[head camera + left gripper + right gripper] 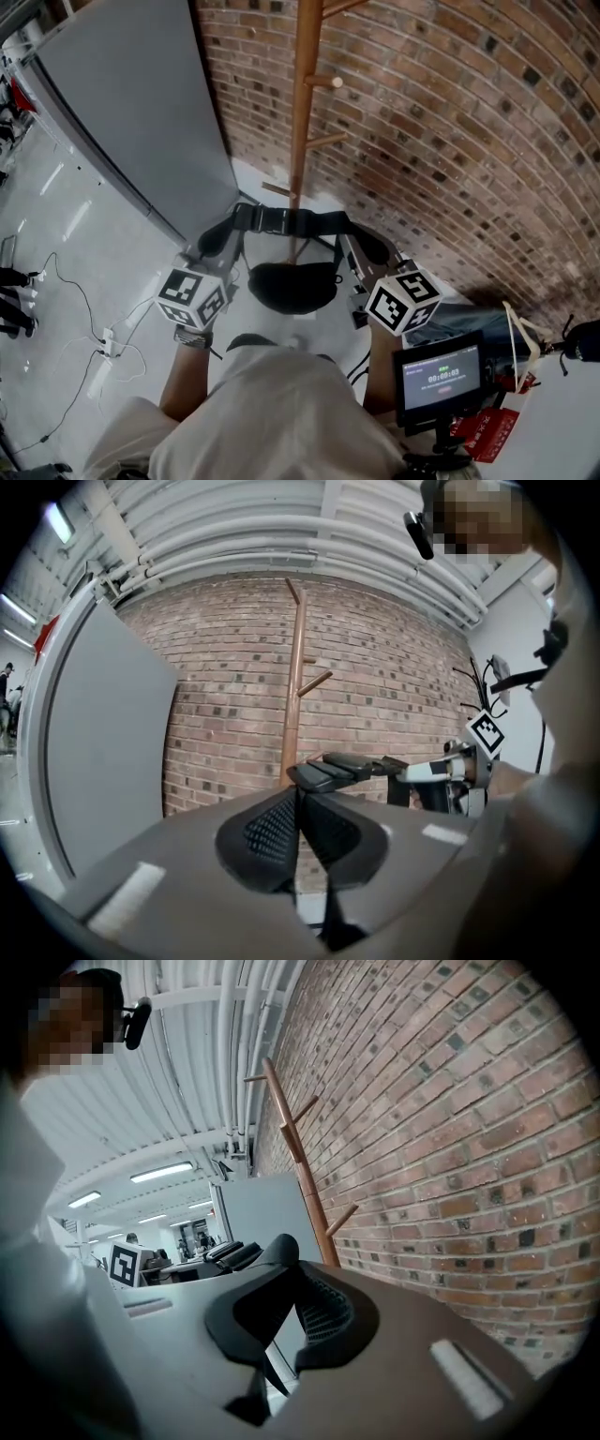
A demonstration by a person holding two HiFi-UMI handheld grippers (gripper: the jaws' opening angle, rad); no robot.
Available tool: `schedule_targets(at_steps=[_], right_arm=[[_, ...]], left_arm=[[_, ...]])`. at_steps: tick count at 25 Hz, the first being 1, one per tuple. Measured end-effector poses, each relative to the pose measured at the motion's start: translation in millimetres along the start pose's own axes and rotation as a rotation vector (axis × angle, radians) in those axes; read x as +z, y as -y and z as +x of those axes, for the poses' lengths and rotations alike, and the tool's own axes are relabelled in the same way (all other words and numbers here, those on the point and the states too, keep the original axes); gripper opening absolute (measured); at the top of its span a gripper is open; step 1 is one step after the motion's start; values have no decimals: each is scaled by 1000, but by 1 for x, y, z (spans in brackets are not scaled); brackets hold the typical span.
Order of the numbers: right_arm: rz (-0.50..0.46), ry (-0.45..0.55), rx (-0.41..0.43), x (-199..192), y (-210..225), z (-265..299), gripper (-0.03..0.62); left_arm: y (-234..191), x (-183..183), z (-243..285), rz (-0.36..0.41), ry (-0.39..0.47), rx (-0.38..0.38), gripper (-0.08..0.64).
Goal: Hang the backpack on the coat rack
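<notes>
Backpack [291, 286] held before the coat rack [302, 112], strap [286, 220] spanning both sets of jaws.
Your left gripper [208, 246] and right gripper [361, 251] are each clamped shut on the strap. The bag hangs below and between the jaws, and the rack post stands ahead of them. Raise both grippers evenly, hold the strap taut, and pass its span over a peg [325, 82] above the jaws before you release.

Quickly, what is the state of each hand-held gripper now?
Left hand-held gripper: closed on the backpack strap.
Right hand-held gripper: closed on the backpack strap too.
</notes>
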State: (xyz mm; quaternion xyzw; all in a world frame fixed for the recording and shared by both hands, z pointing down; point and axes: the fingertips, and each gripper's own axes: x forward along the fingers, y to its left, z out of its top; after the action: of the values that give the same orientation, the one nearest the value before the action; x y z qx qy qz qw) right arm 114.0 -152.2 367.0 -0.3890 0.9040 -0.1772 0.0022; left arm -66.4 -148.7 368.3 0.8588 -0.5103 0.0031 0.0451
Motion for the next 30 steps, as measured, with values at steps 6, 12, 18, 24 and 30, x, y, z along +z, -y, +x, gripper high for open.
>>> schedule_targets(at_steps=[6,12,18,24,30], right_arm=[[0,-37,22,-1,17,24,6],[42,-57,-6,-9,32,46,6],[87,-66,-67,-17,46,59,6],[126,-77,-135,-27,64,74,7],[153,-93,-194,-40,77,79,6]], left_arm=[[-15,-7,19,-49,-8,22,5],[-33,-20,37,-67,-51,-8,5],[-43,-45,56,-94,-121,-91,5],[-49,-61,74,-117,-165,-161,5],[-52,-78,86,-121,-215,-213,5]])
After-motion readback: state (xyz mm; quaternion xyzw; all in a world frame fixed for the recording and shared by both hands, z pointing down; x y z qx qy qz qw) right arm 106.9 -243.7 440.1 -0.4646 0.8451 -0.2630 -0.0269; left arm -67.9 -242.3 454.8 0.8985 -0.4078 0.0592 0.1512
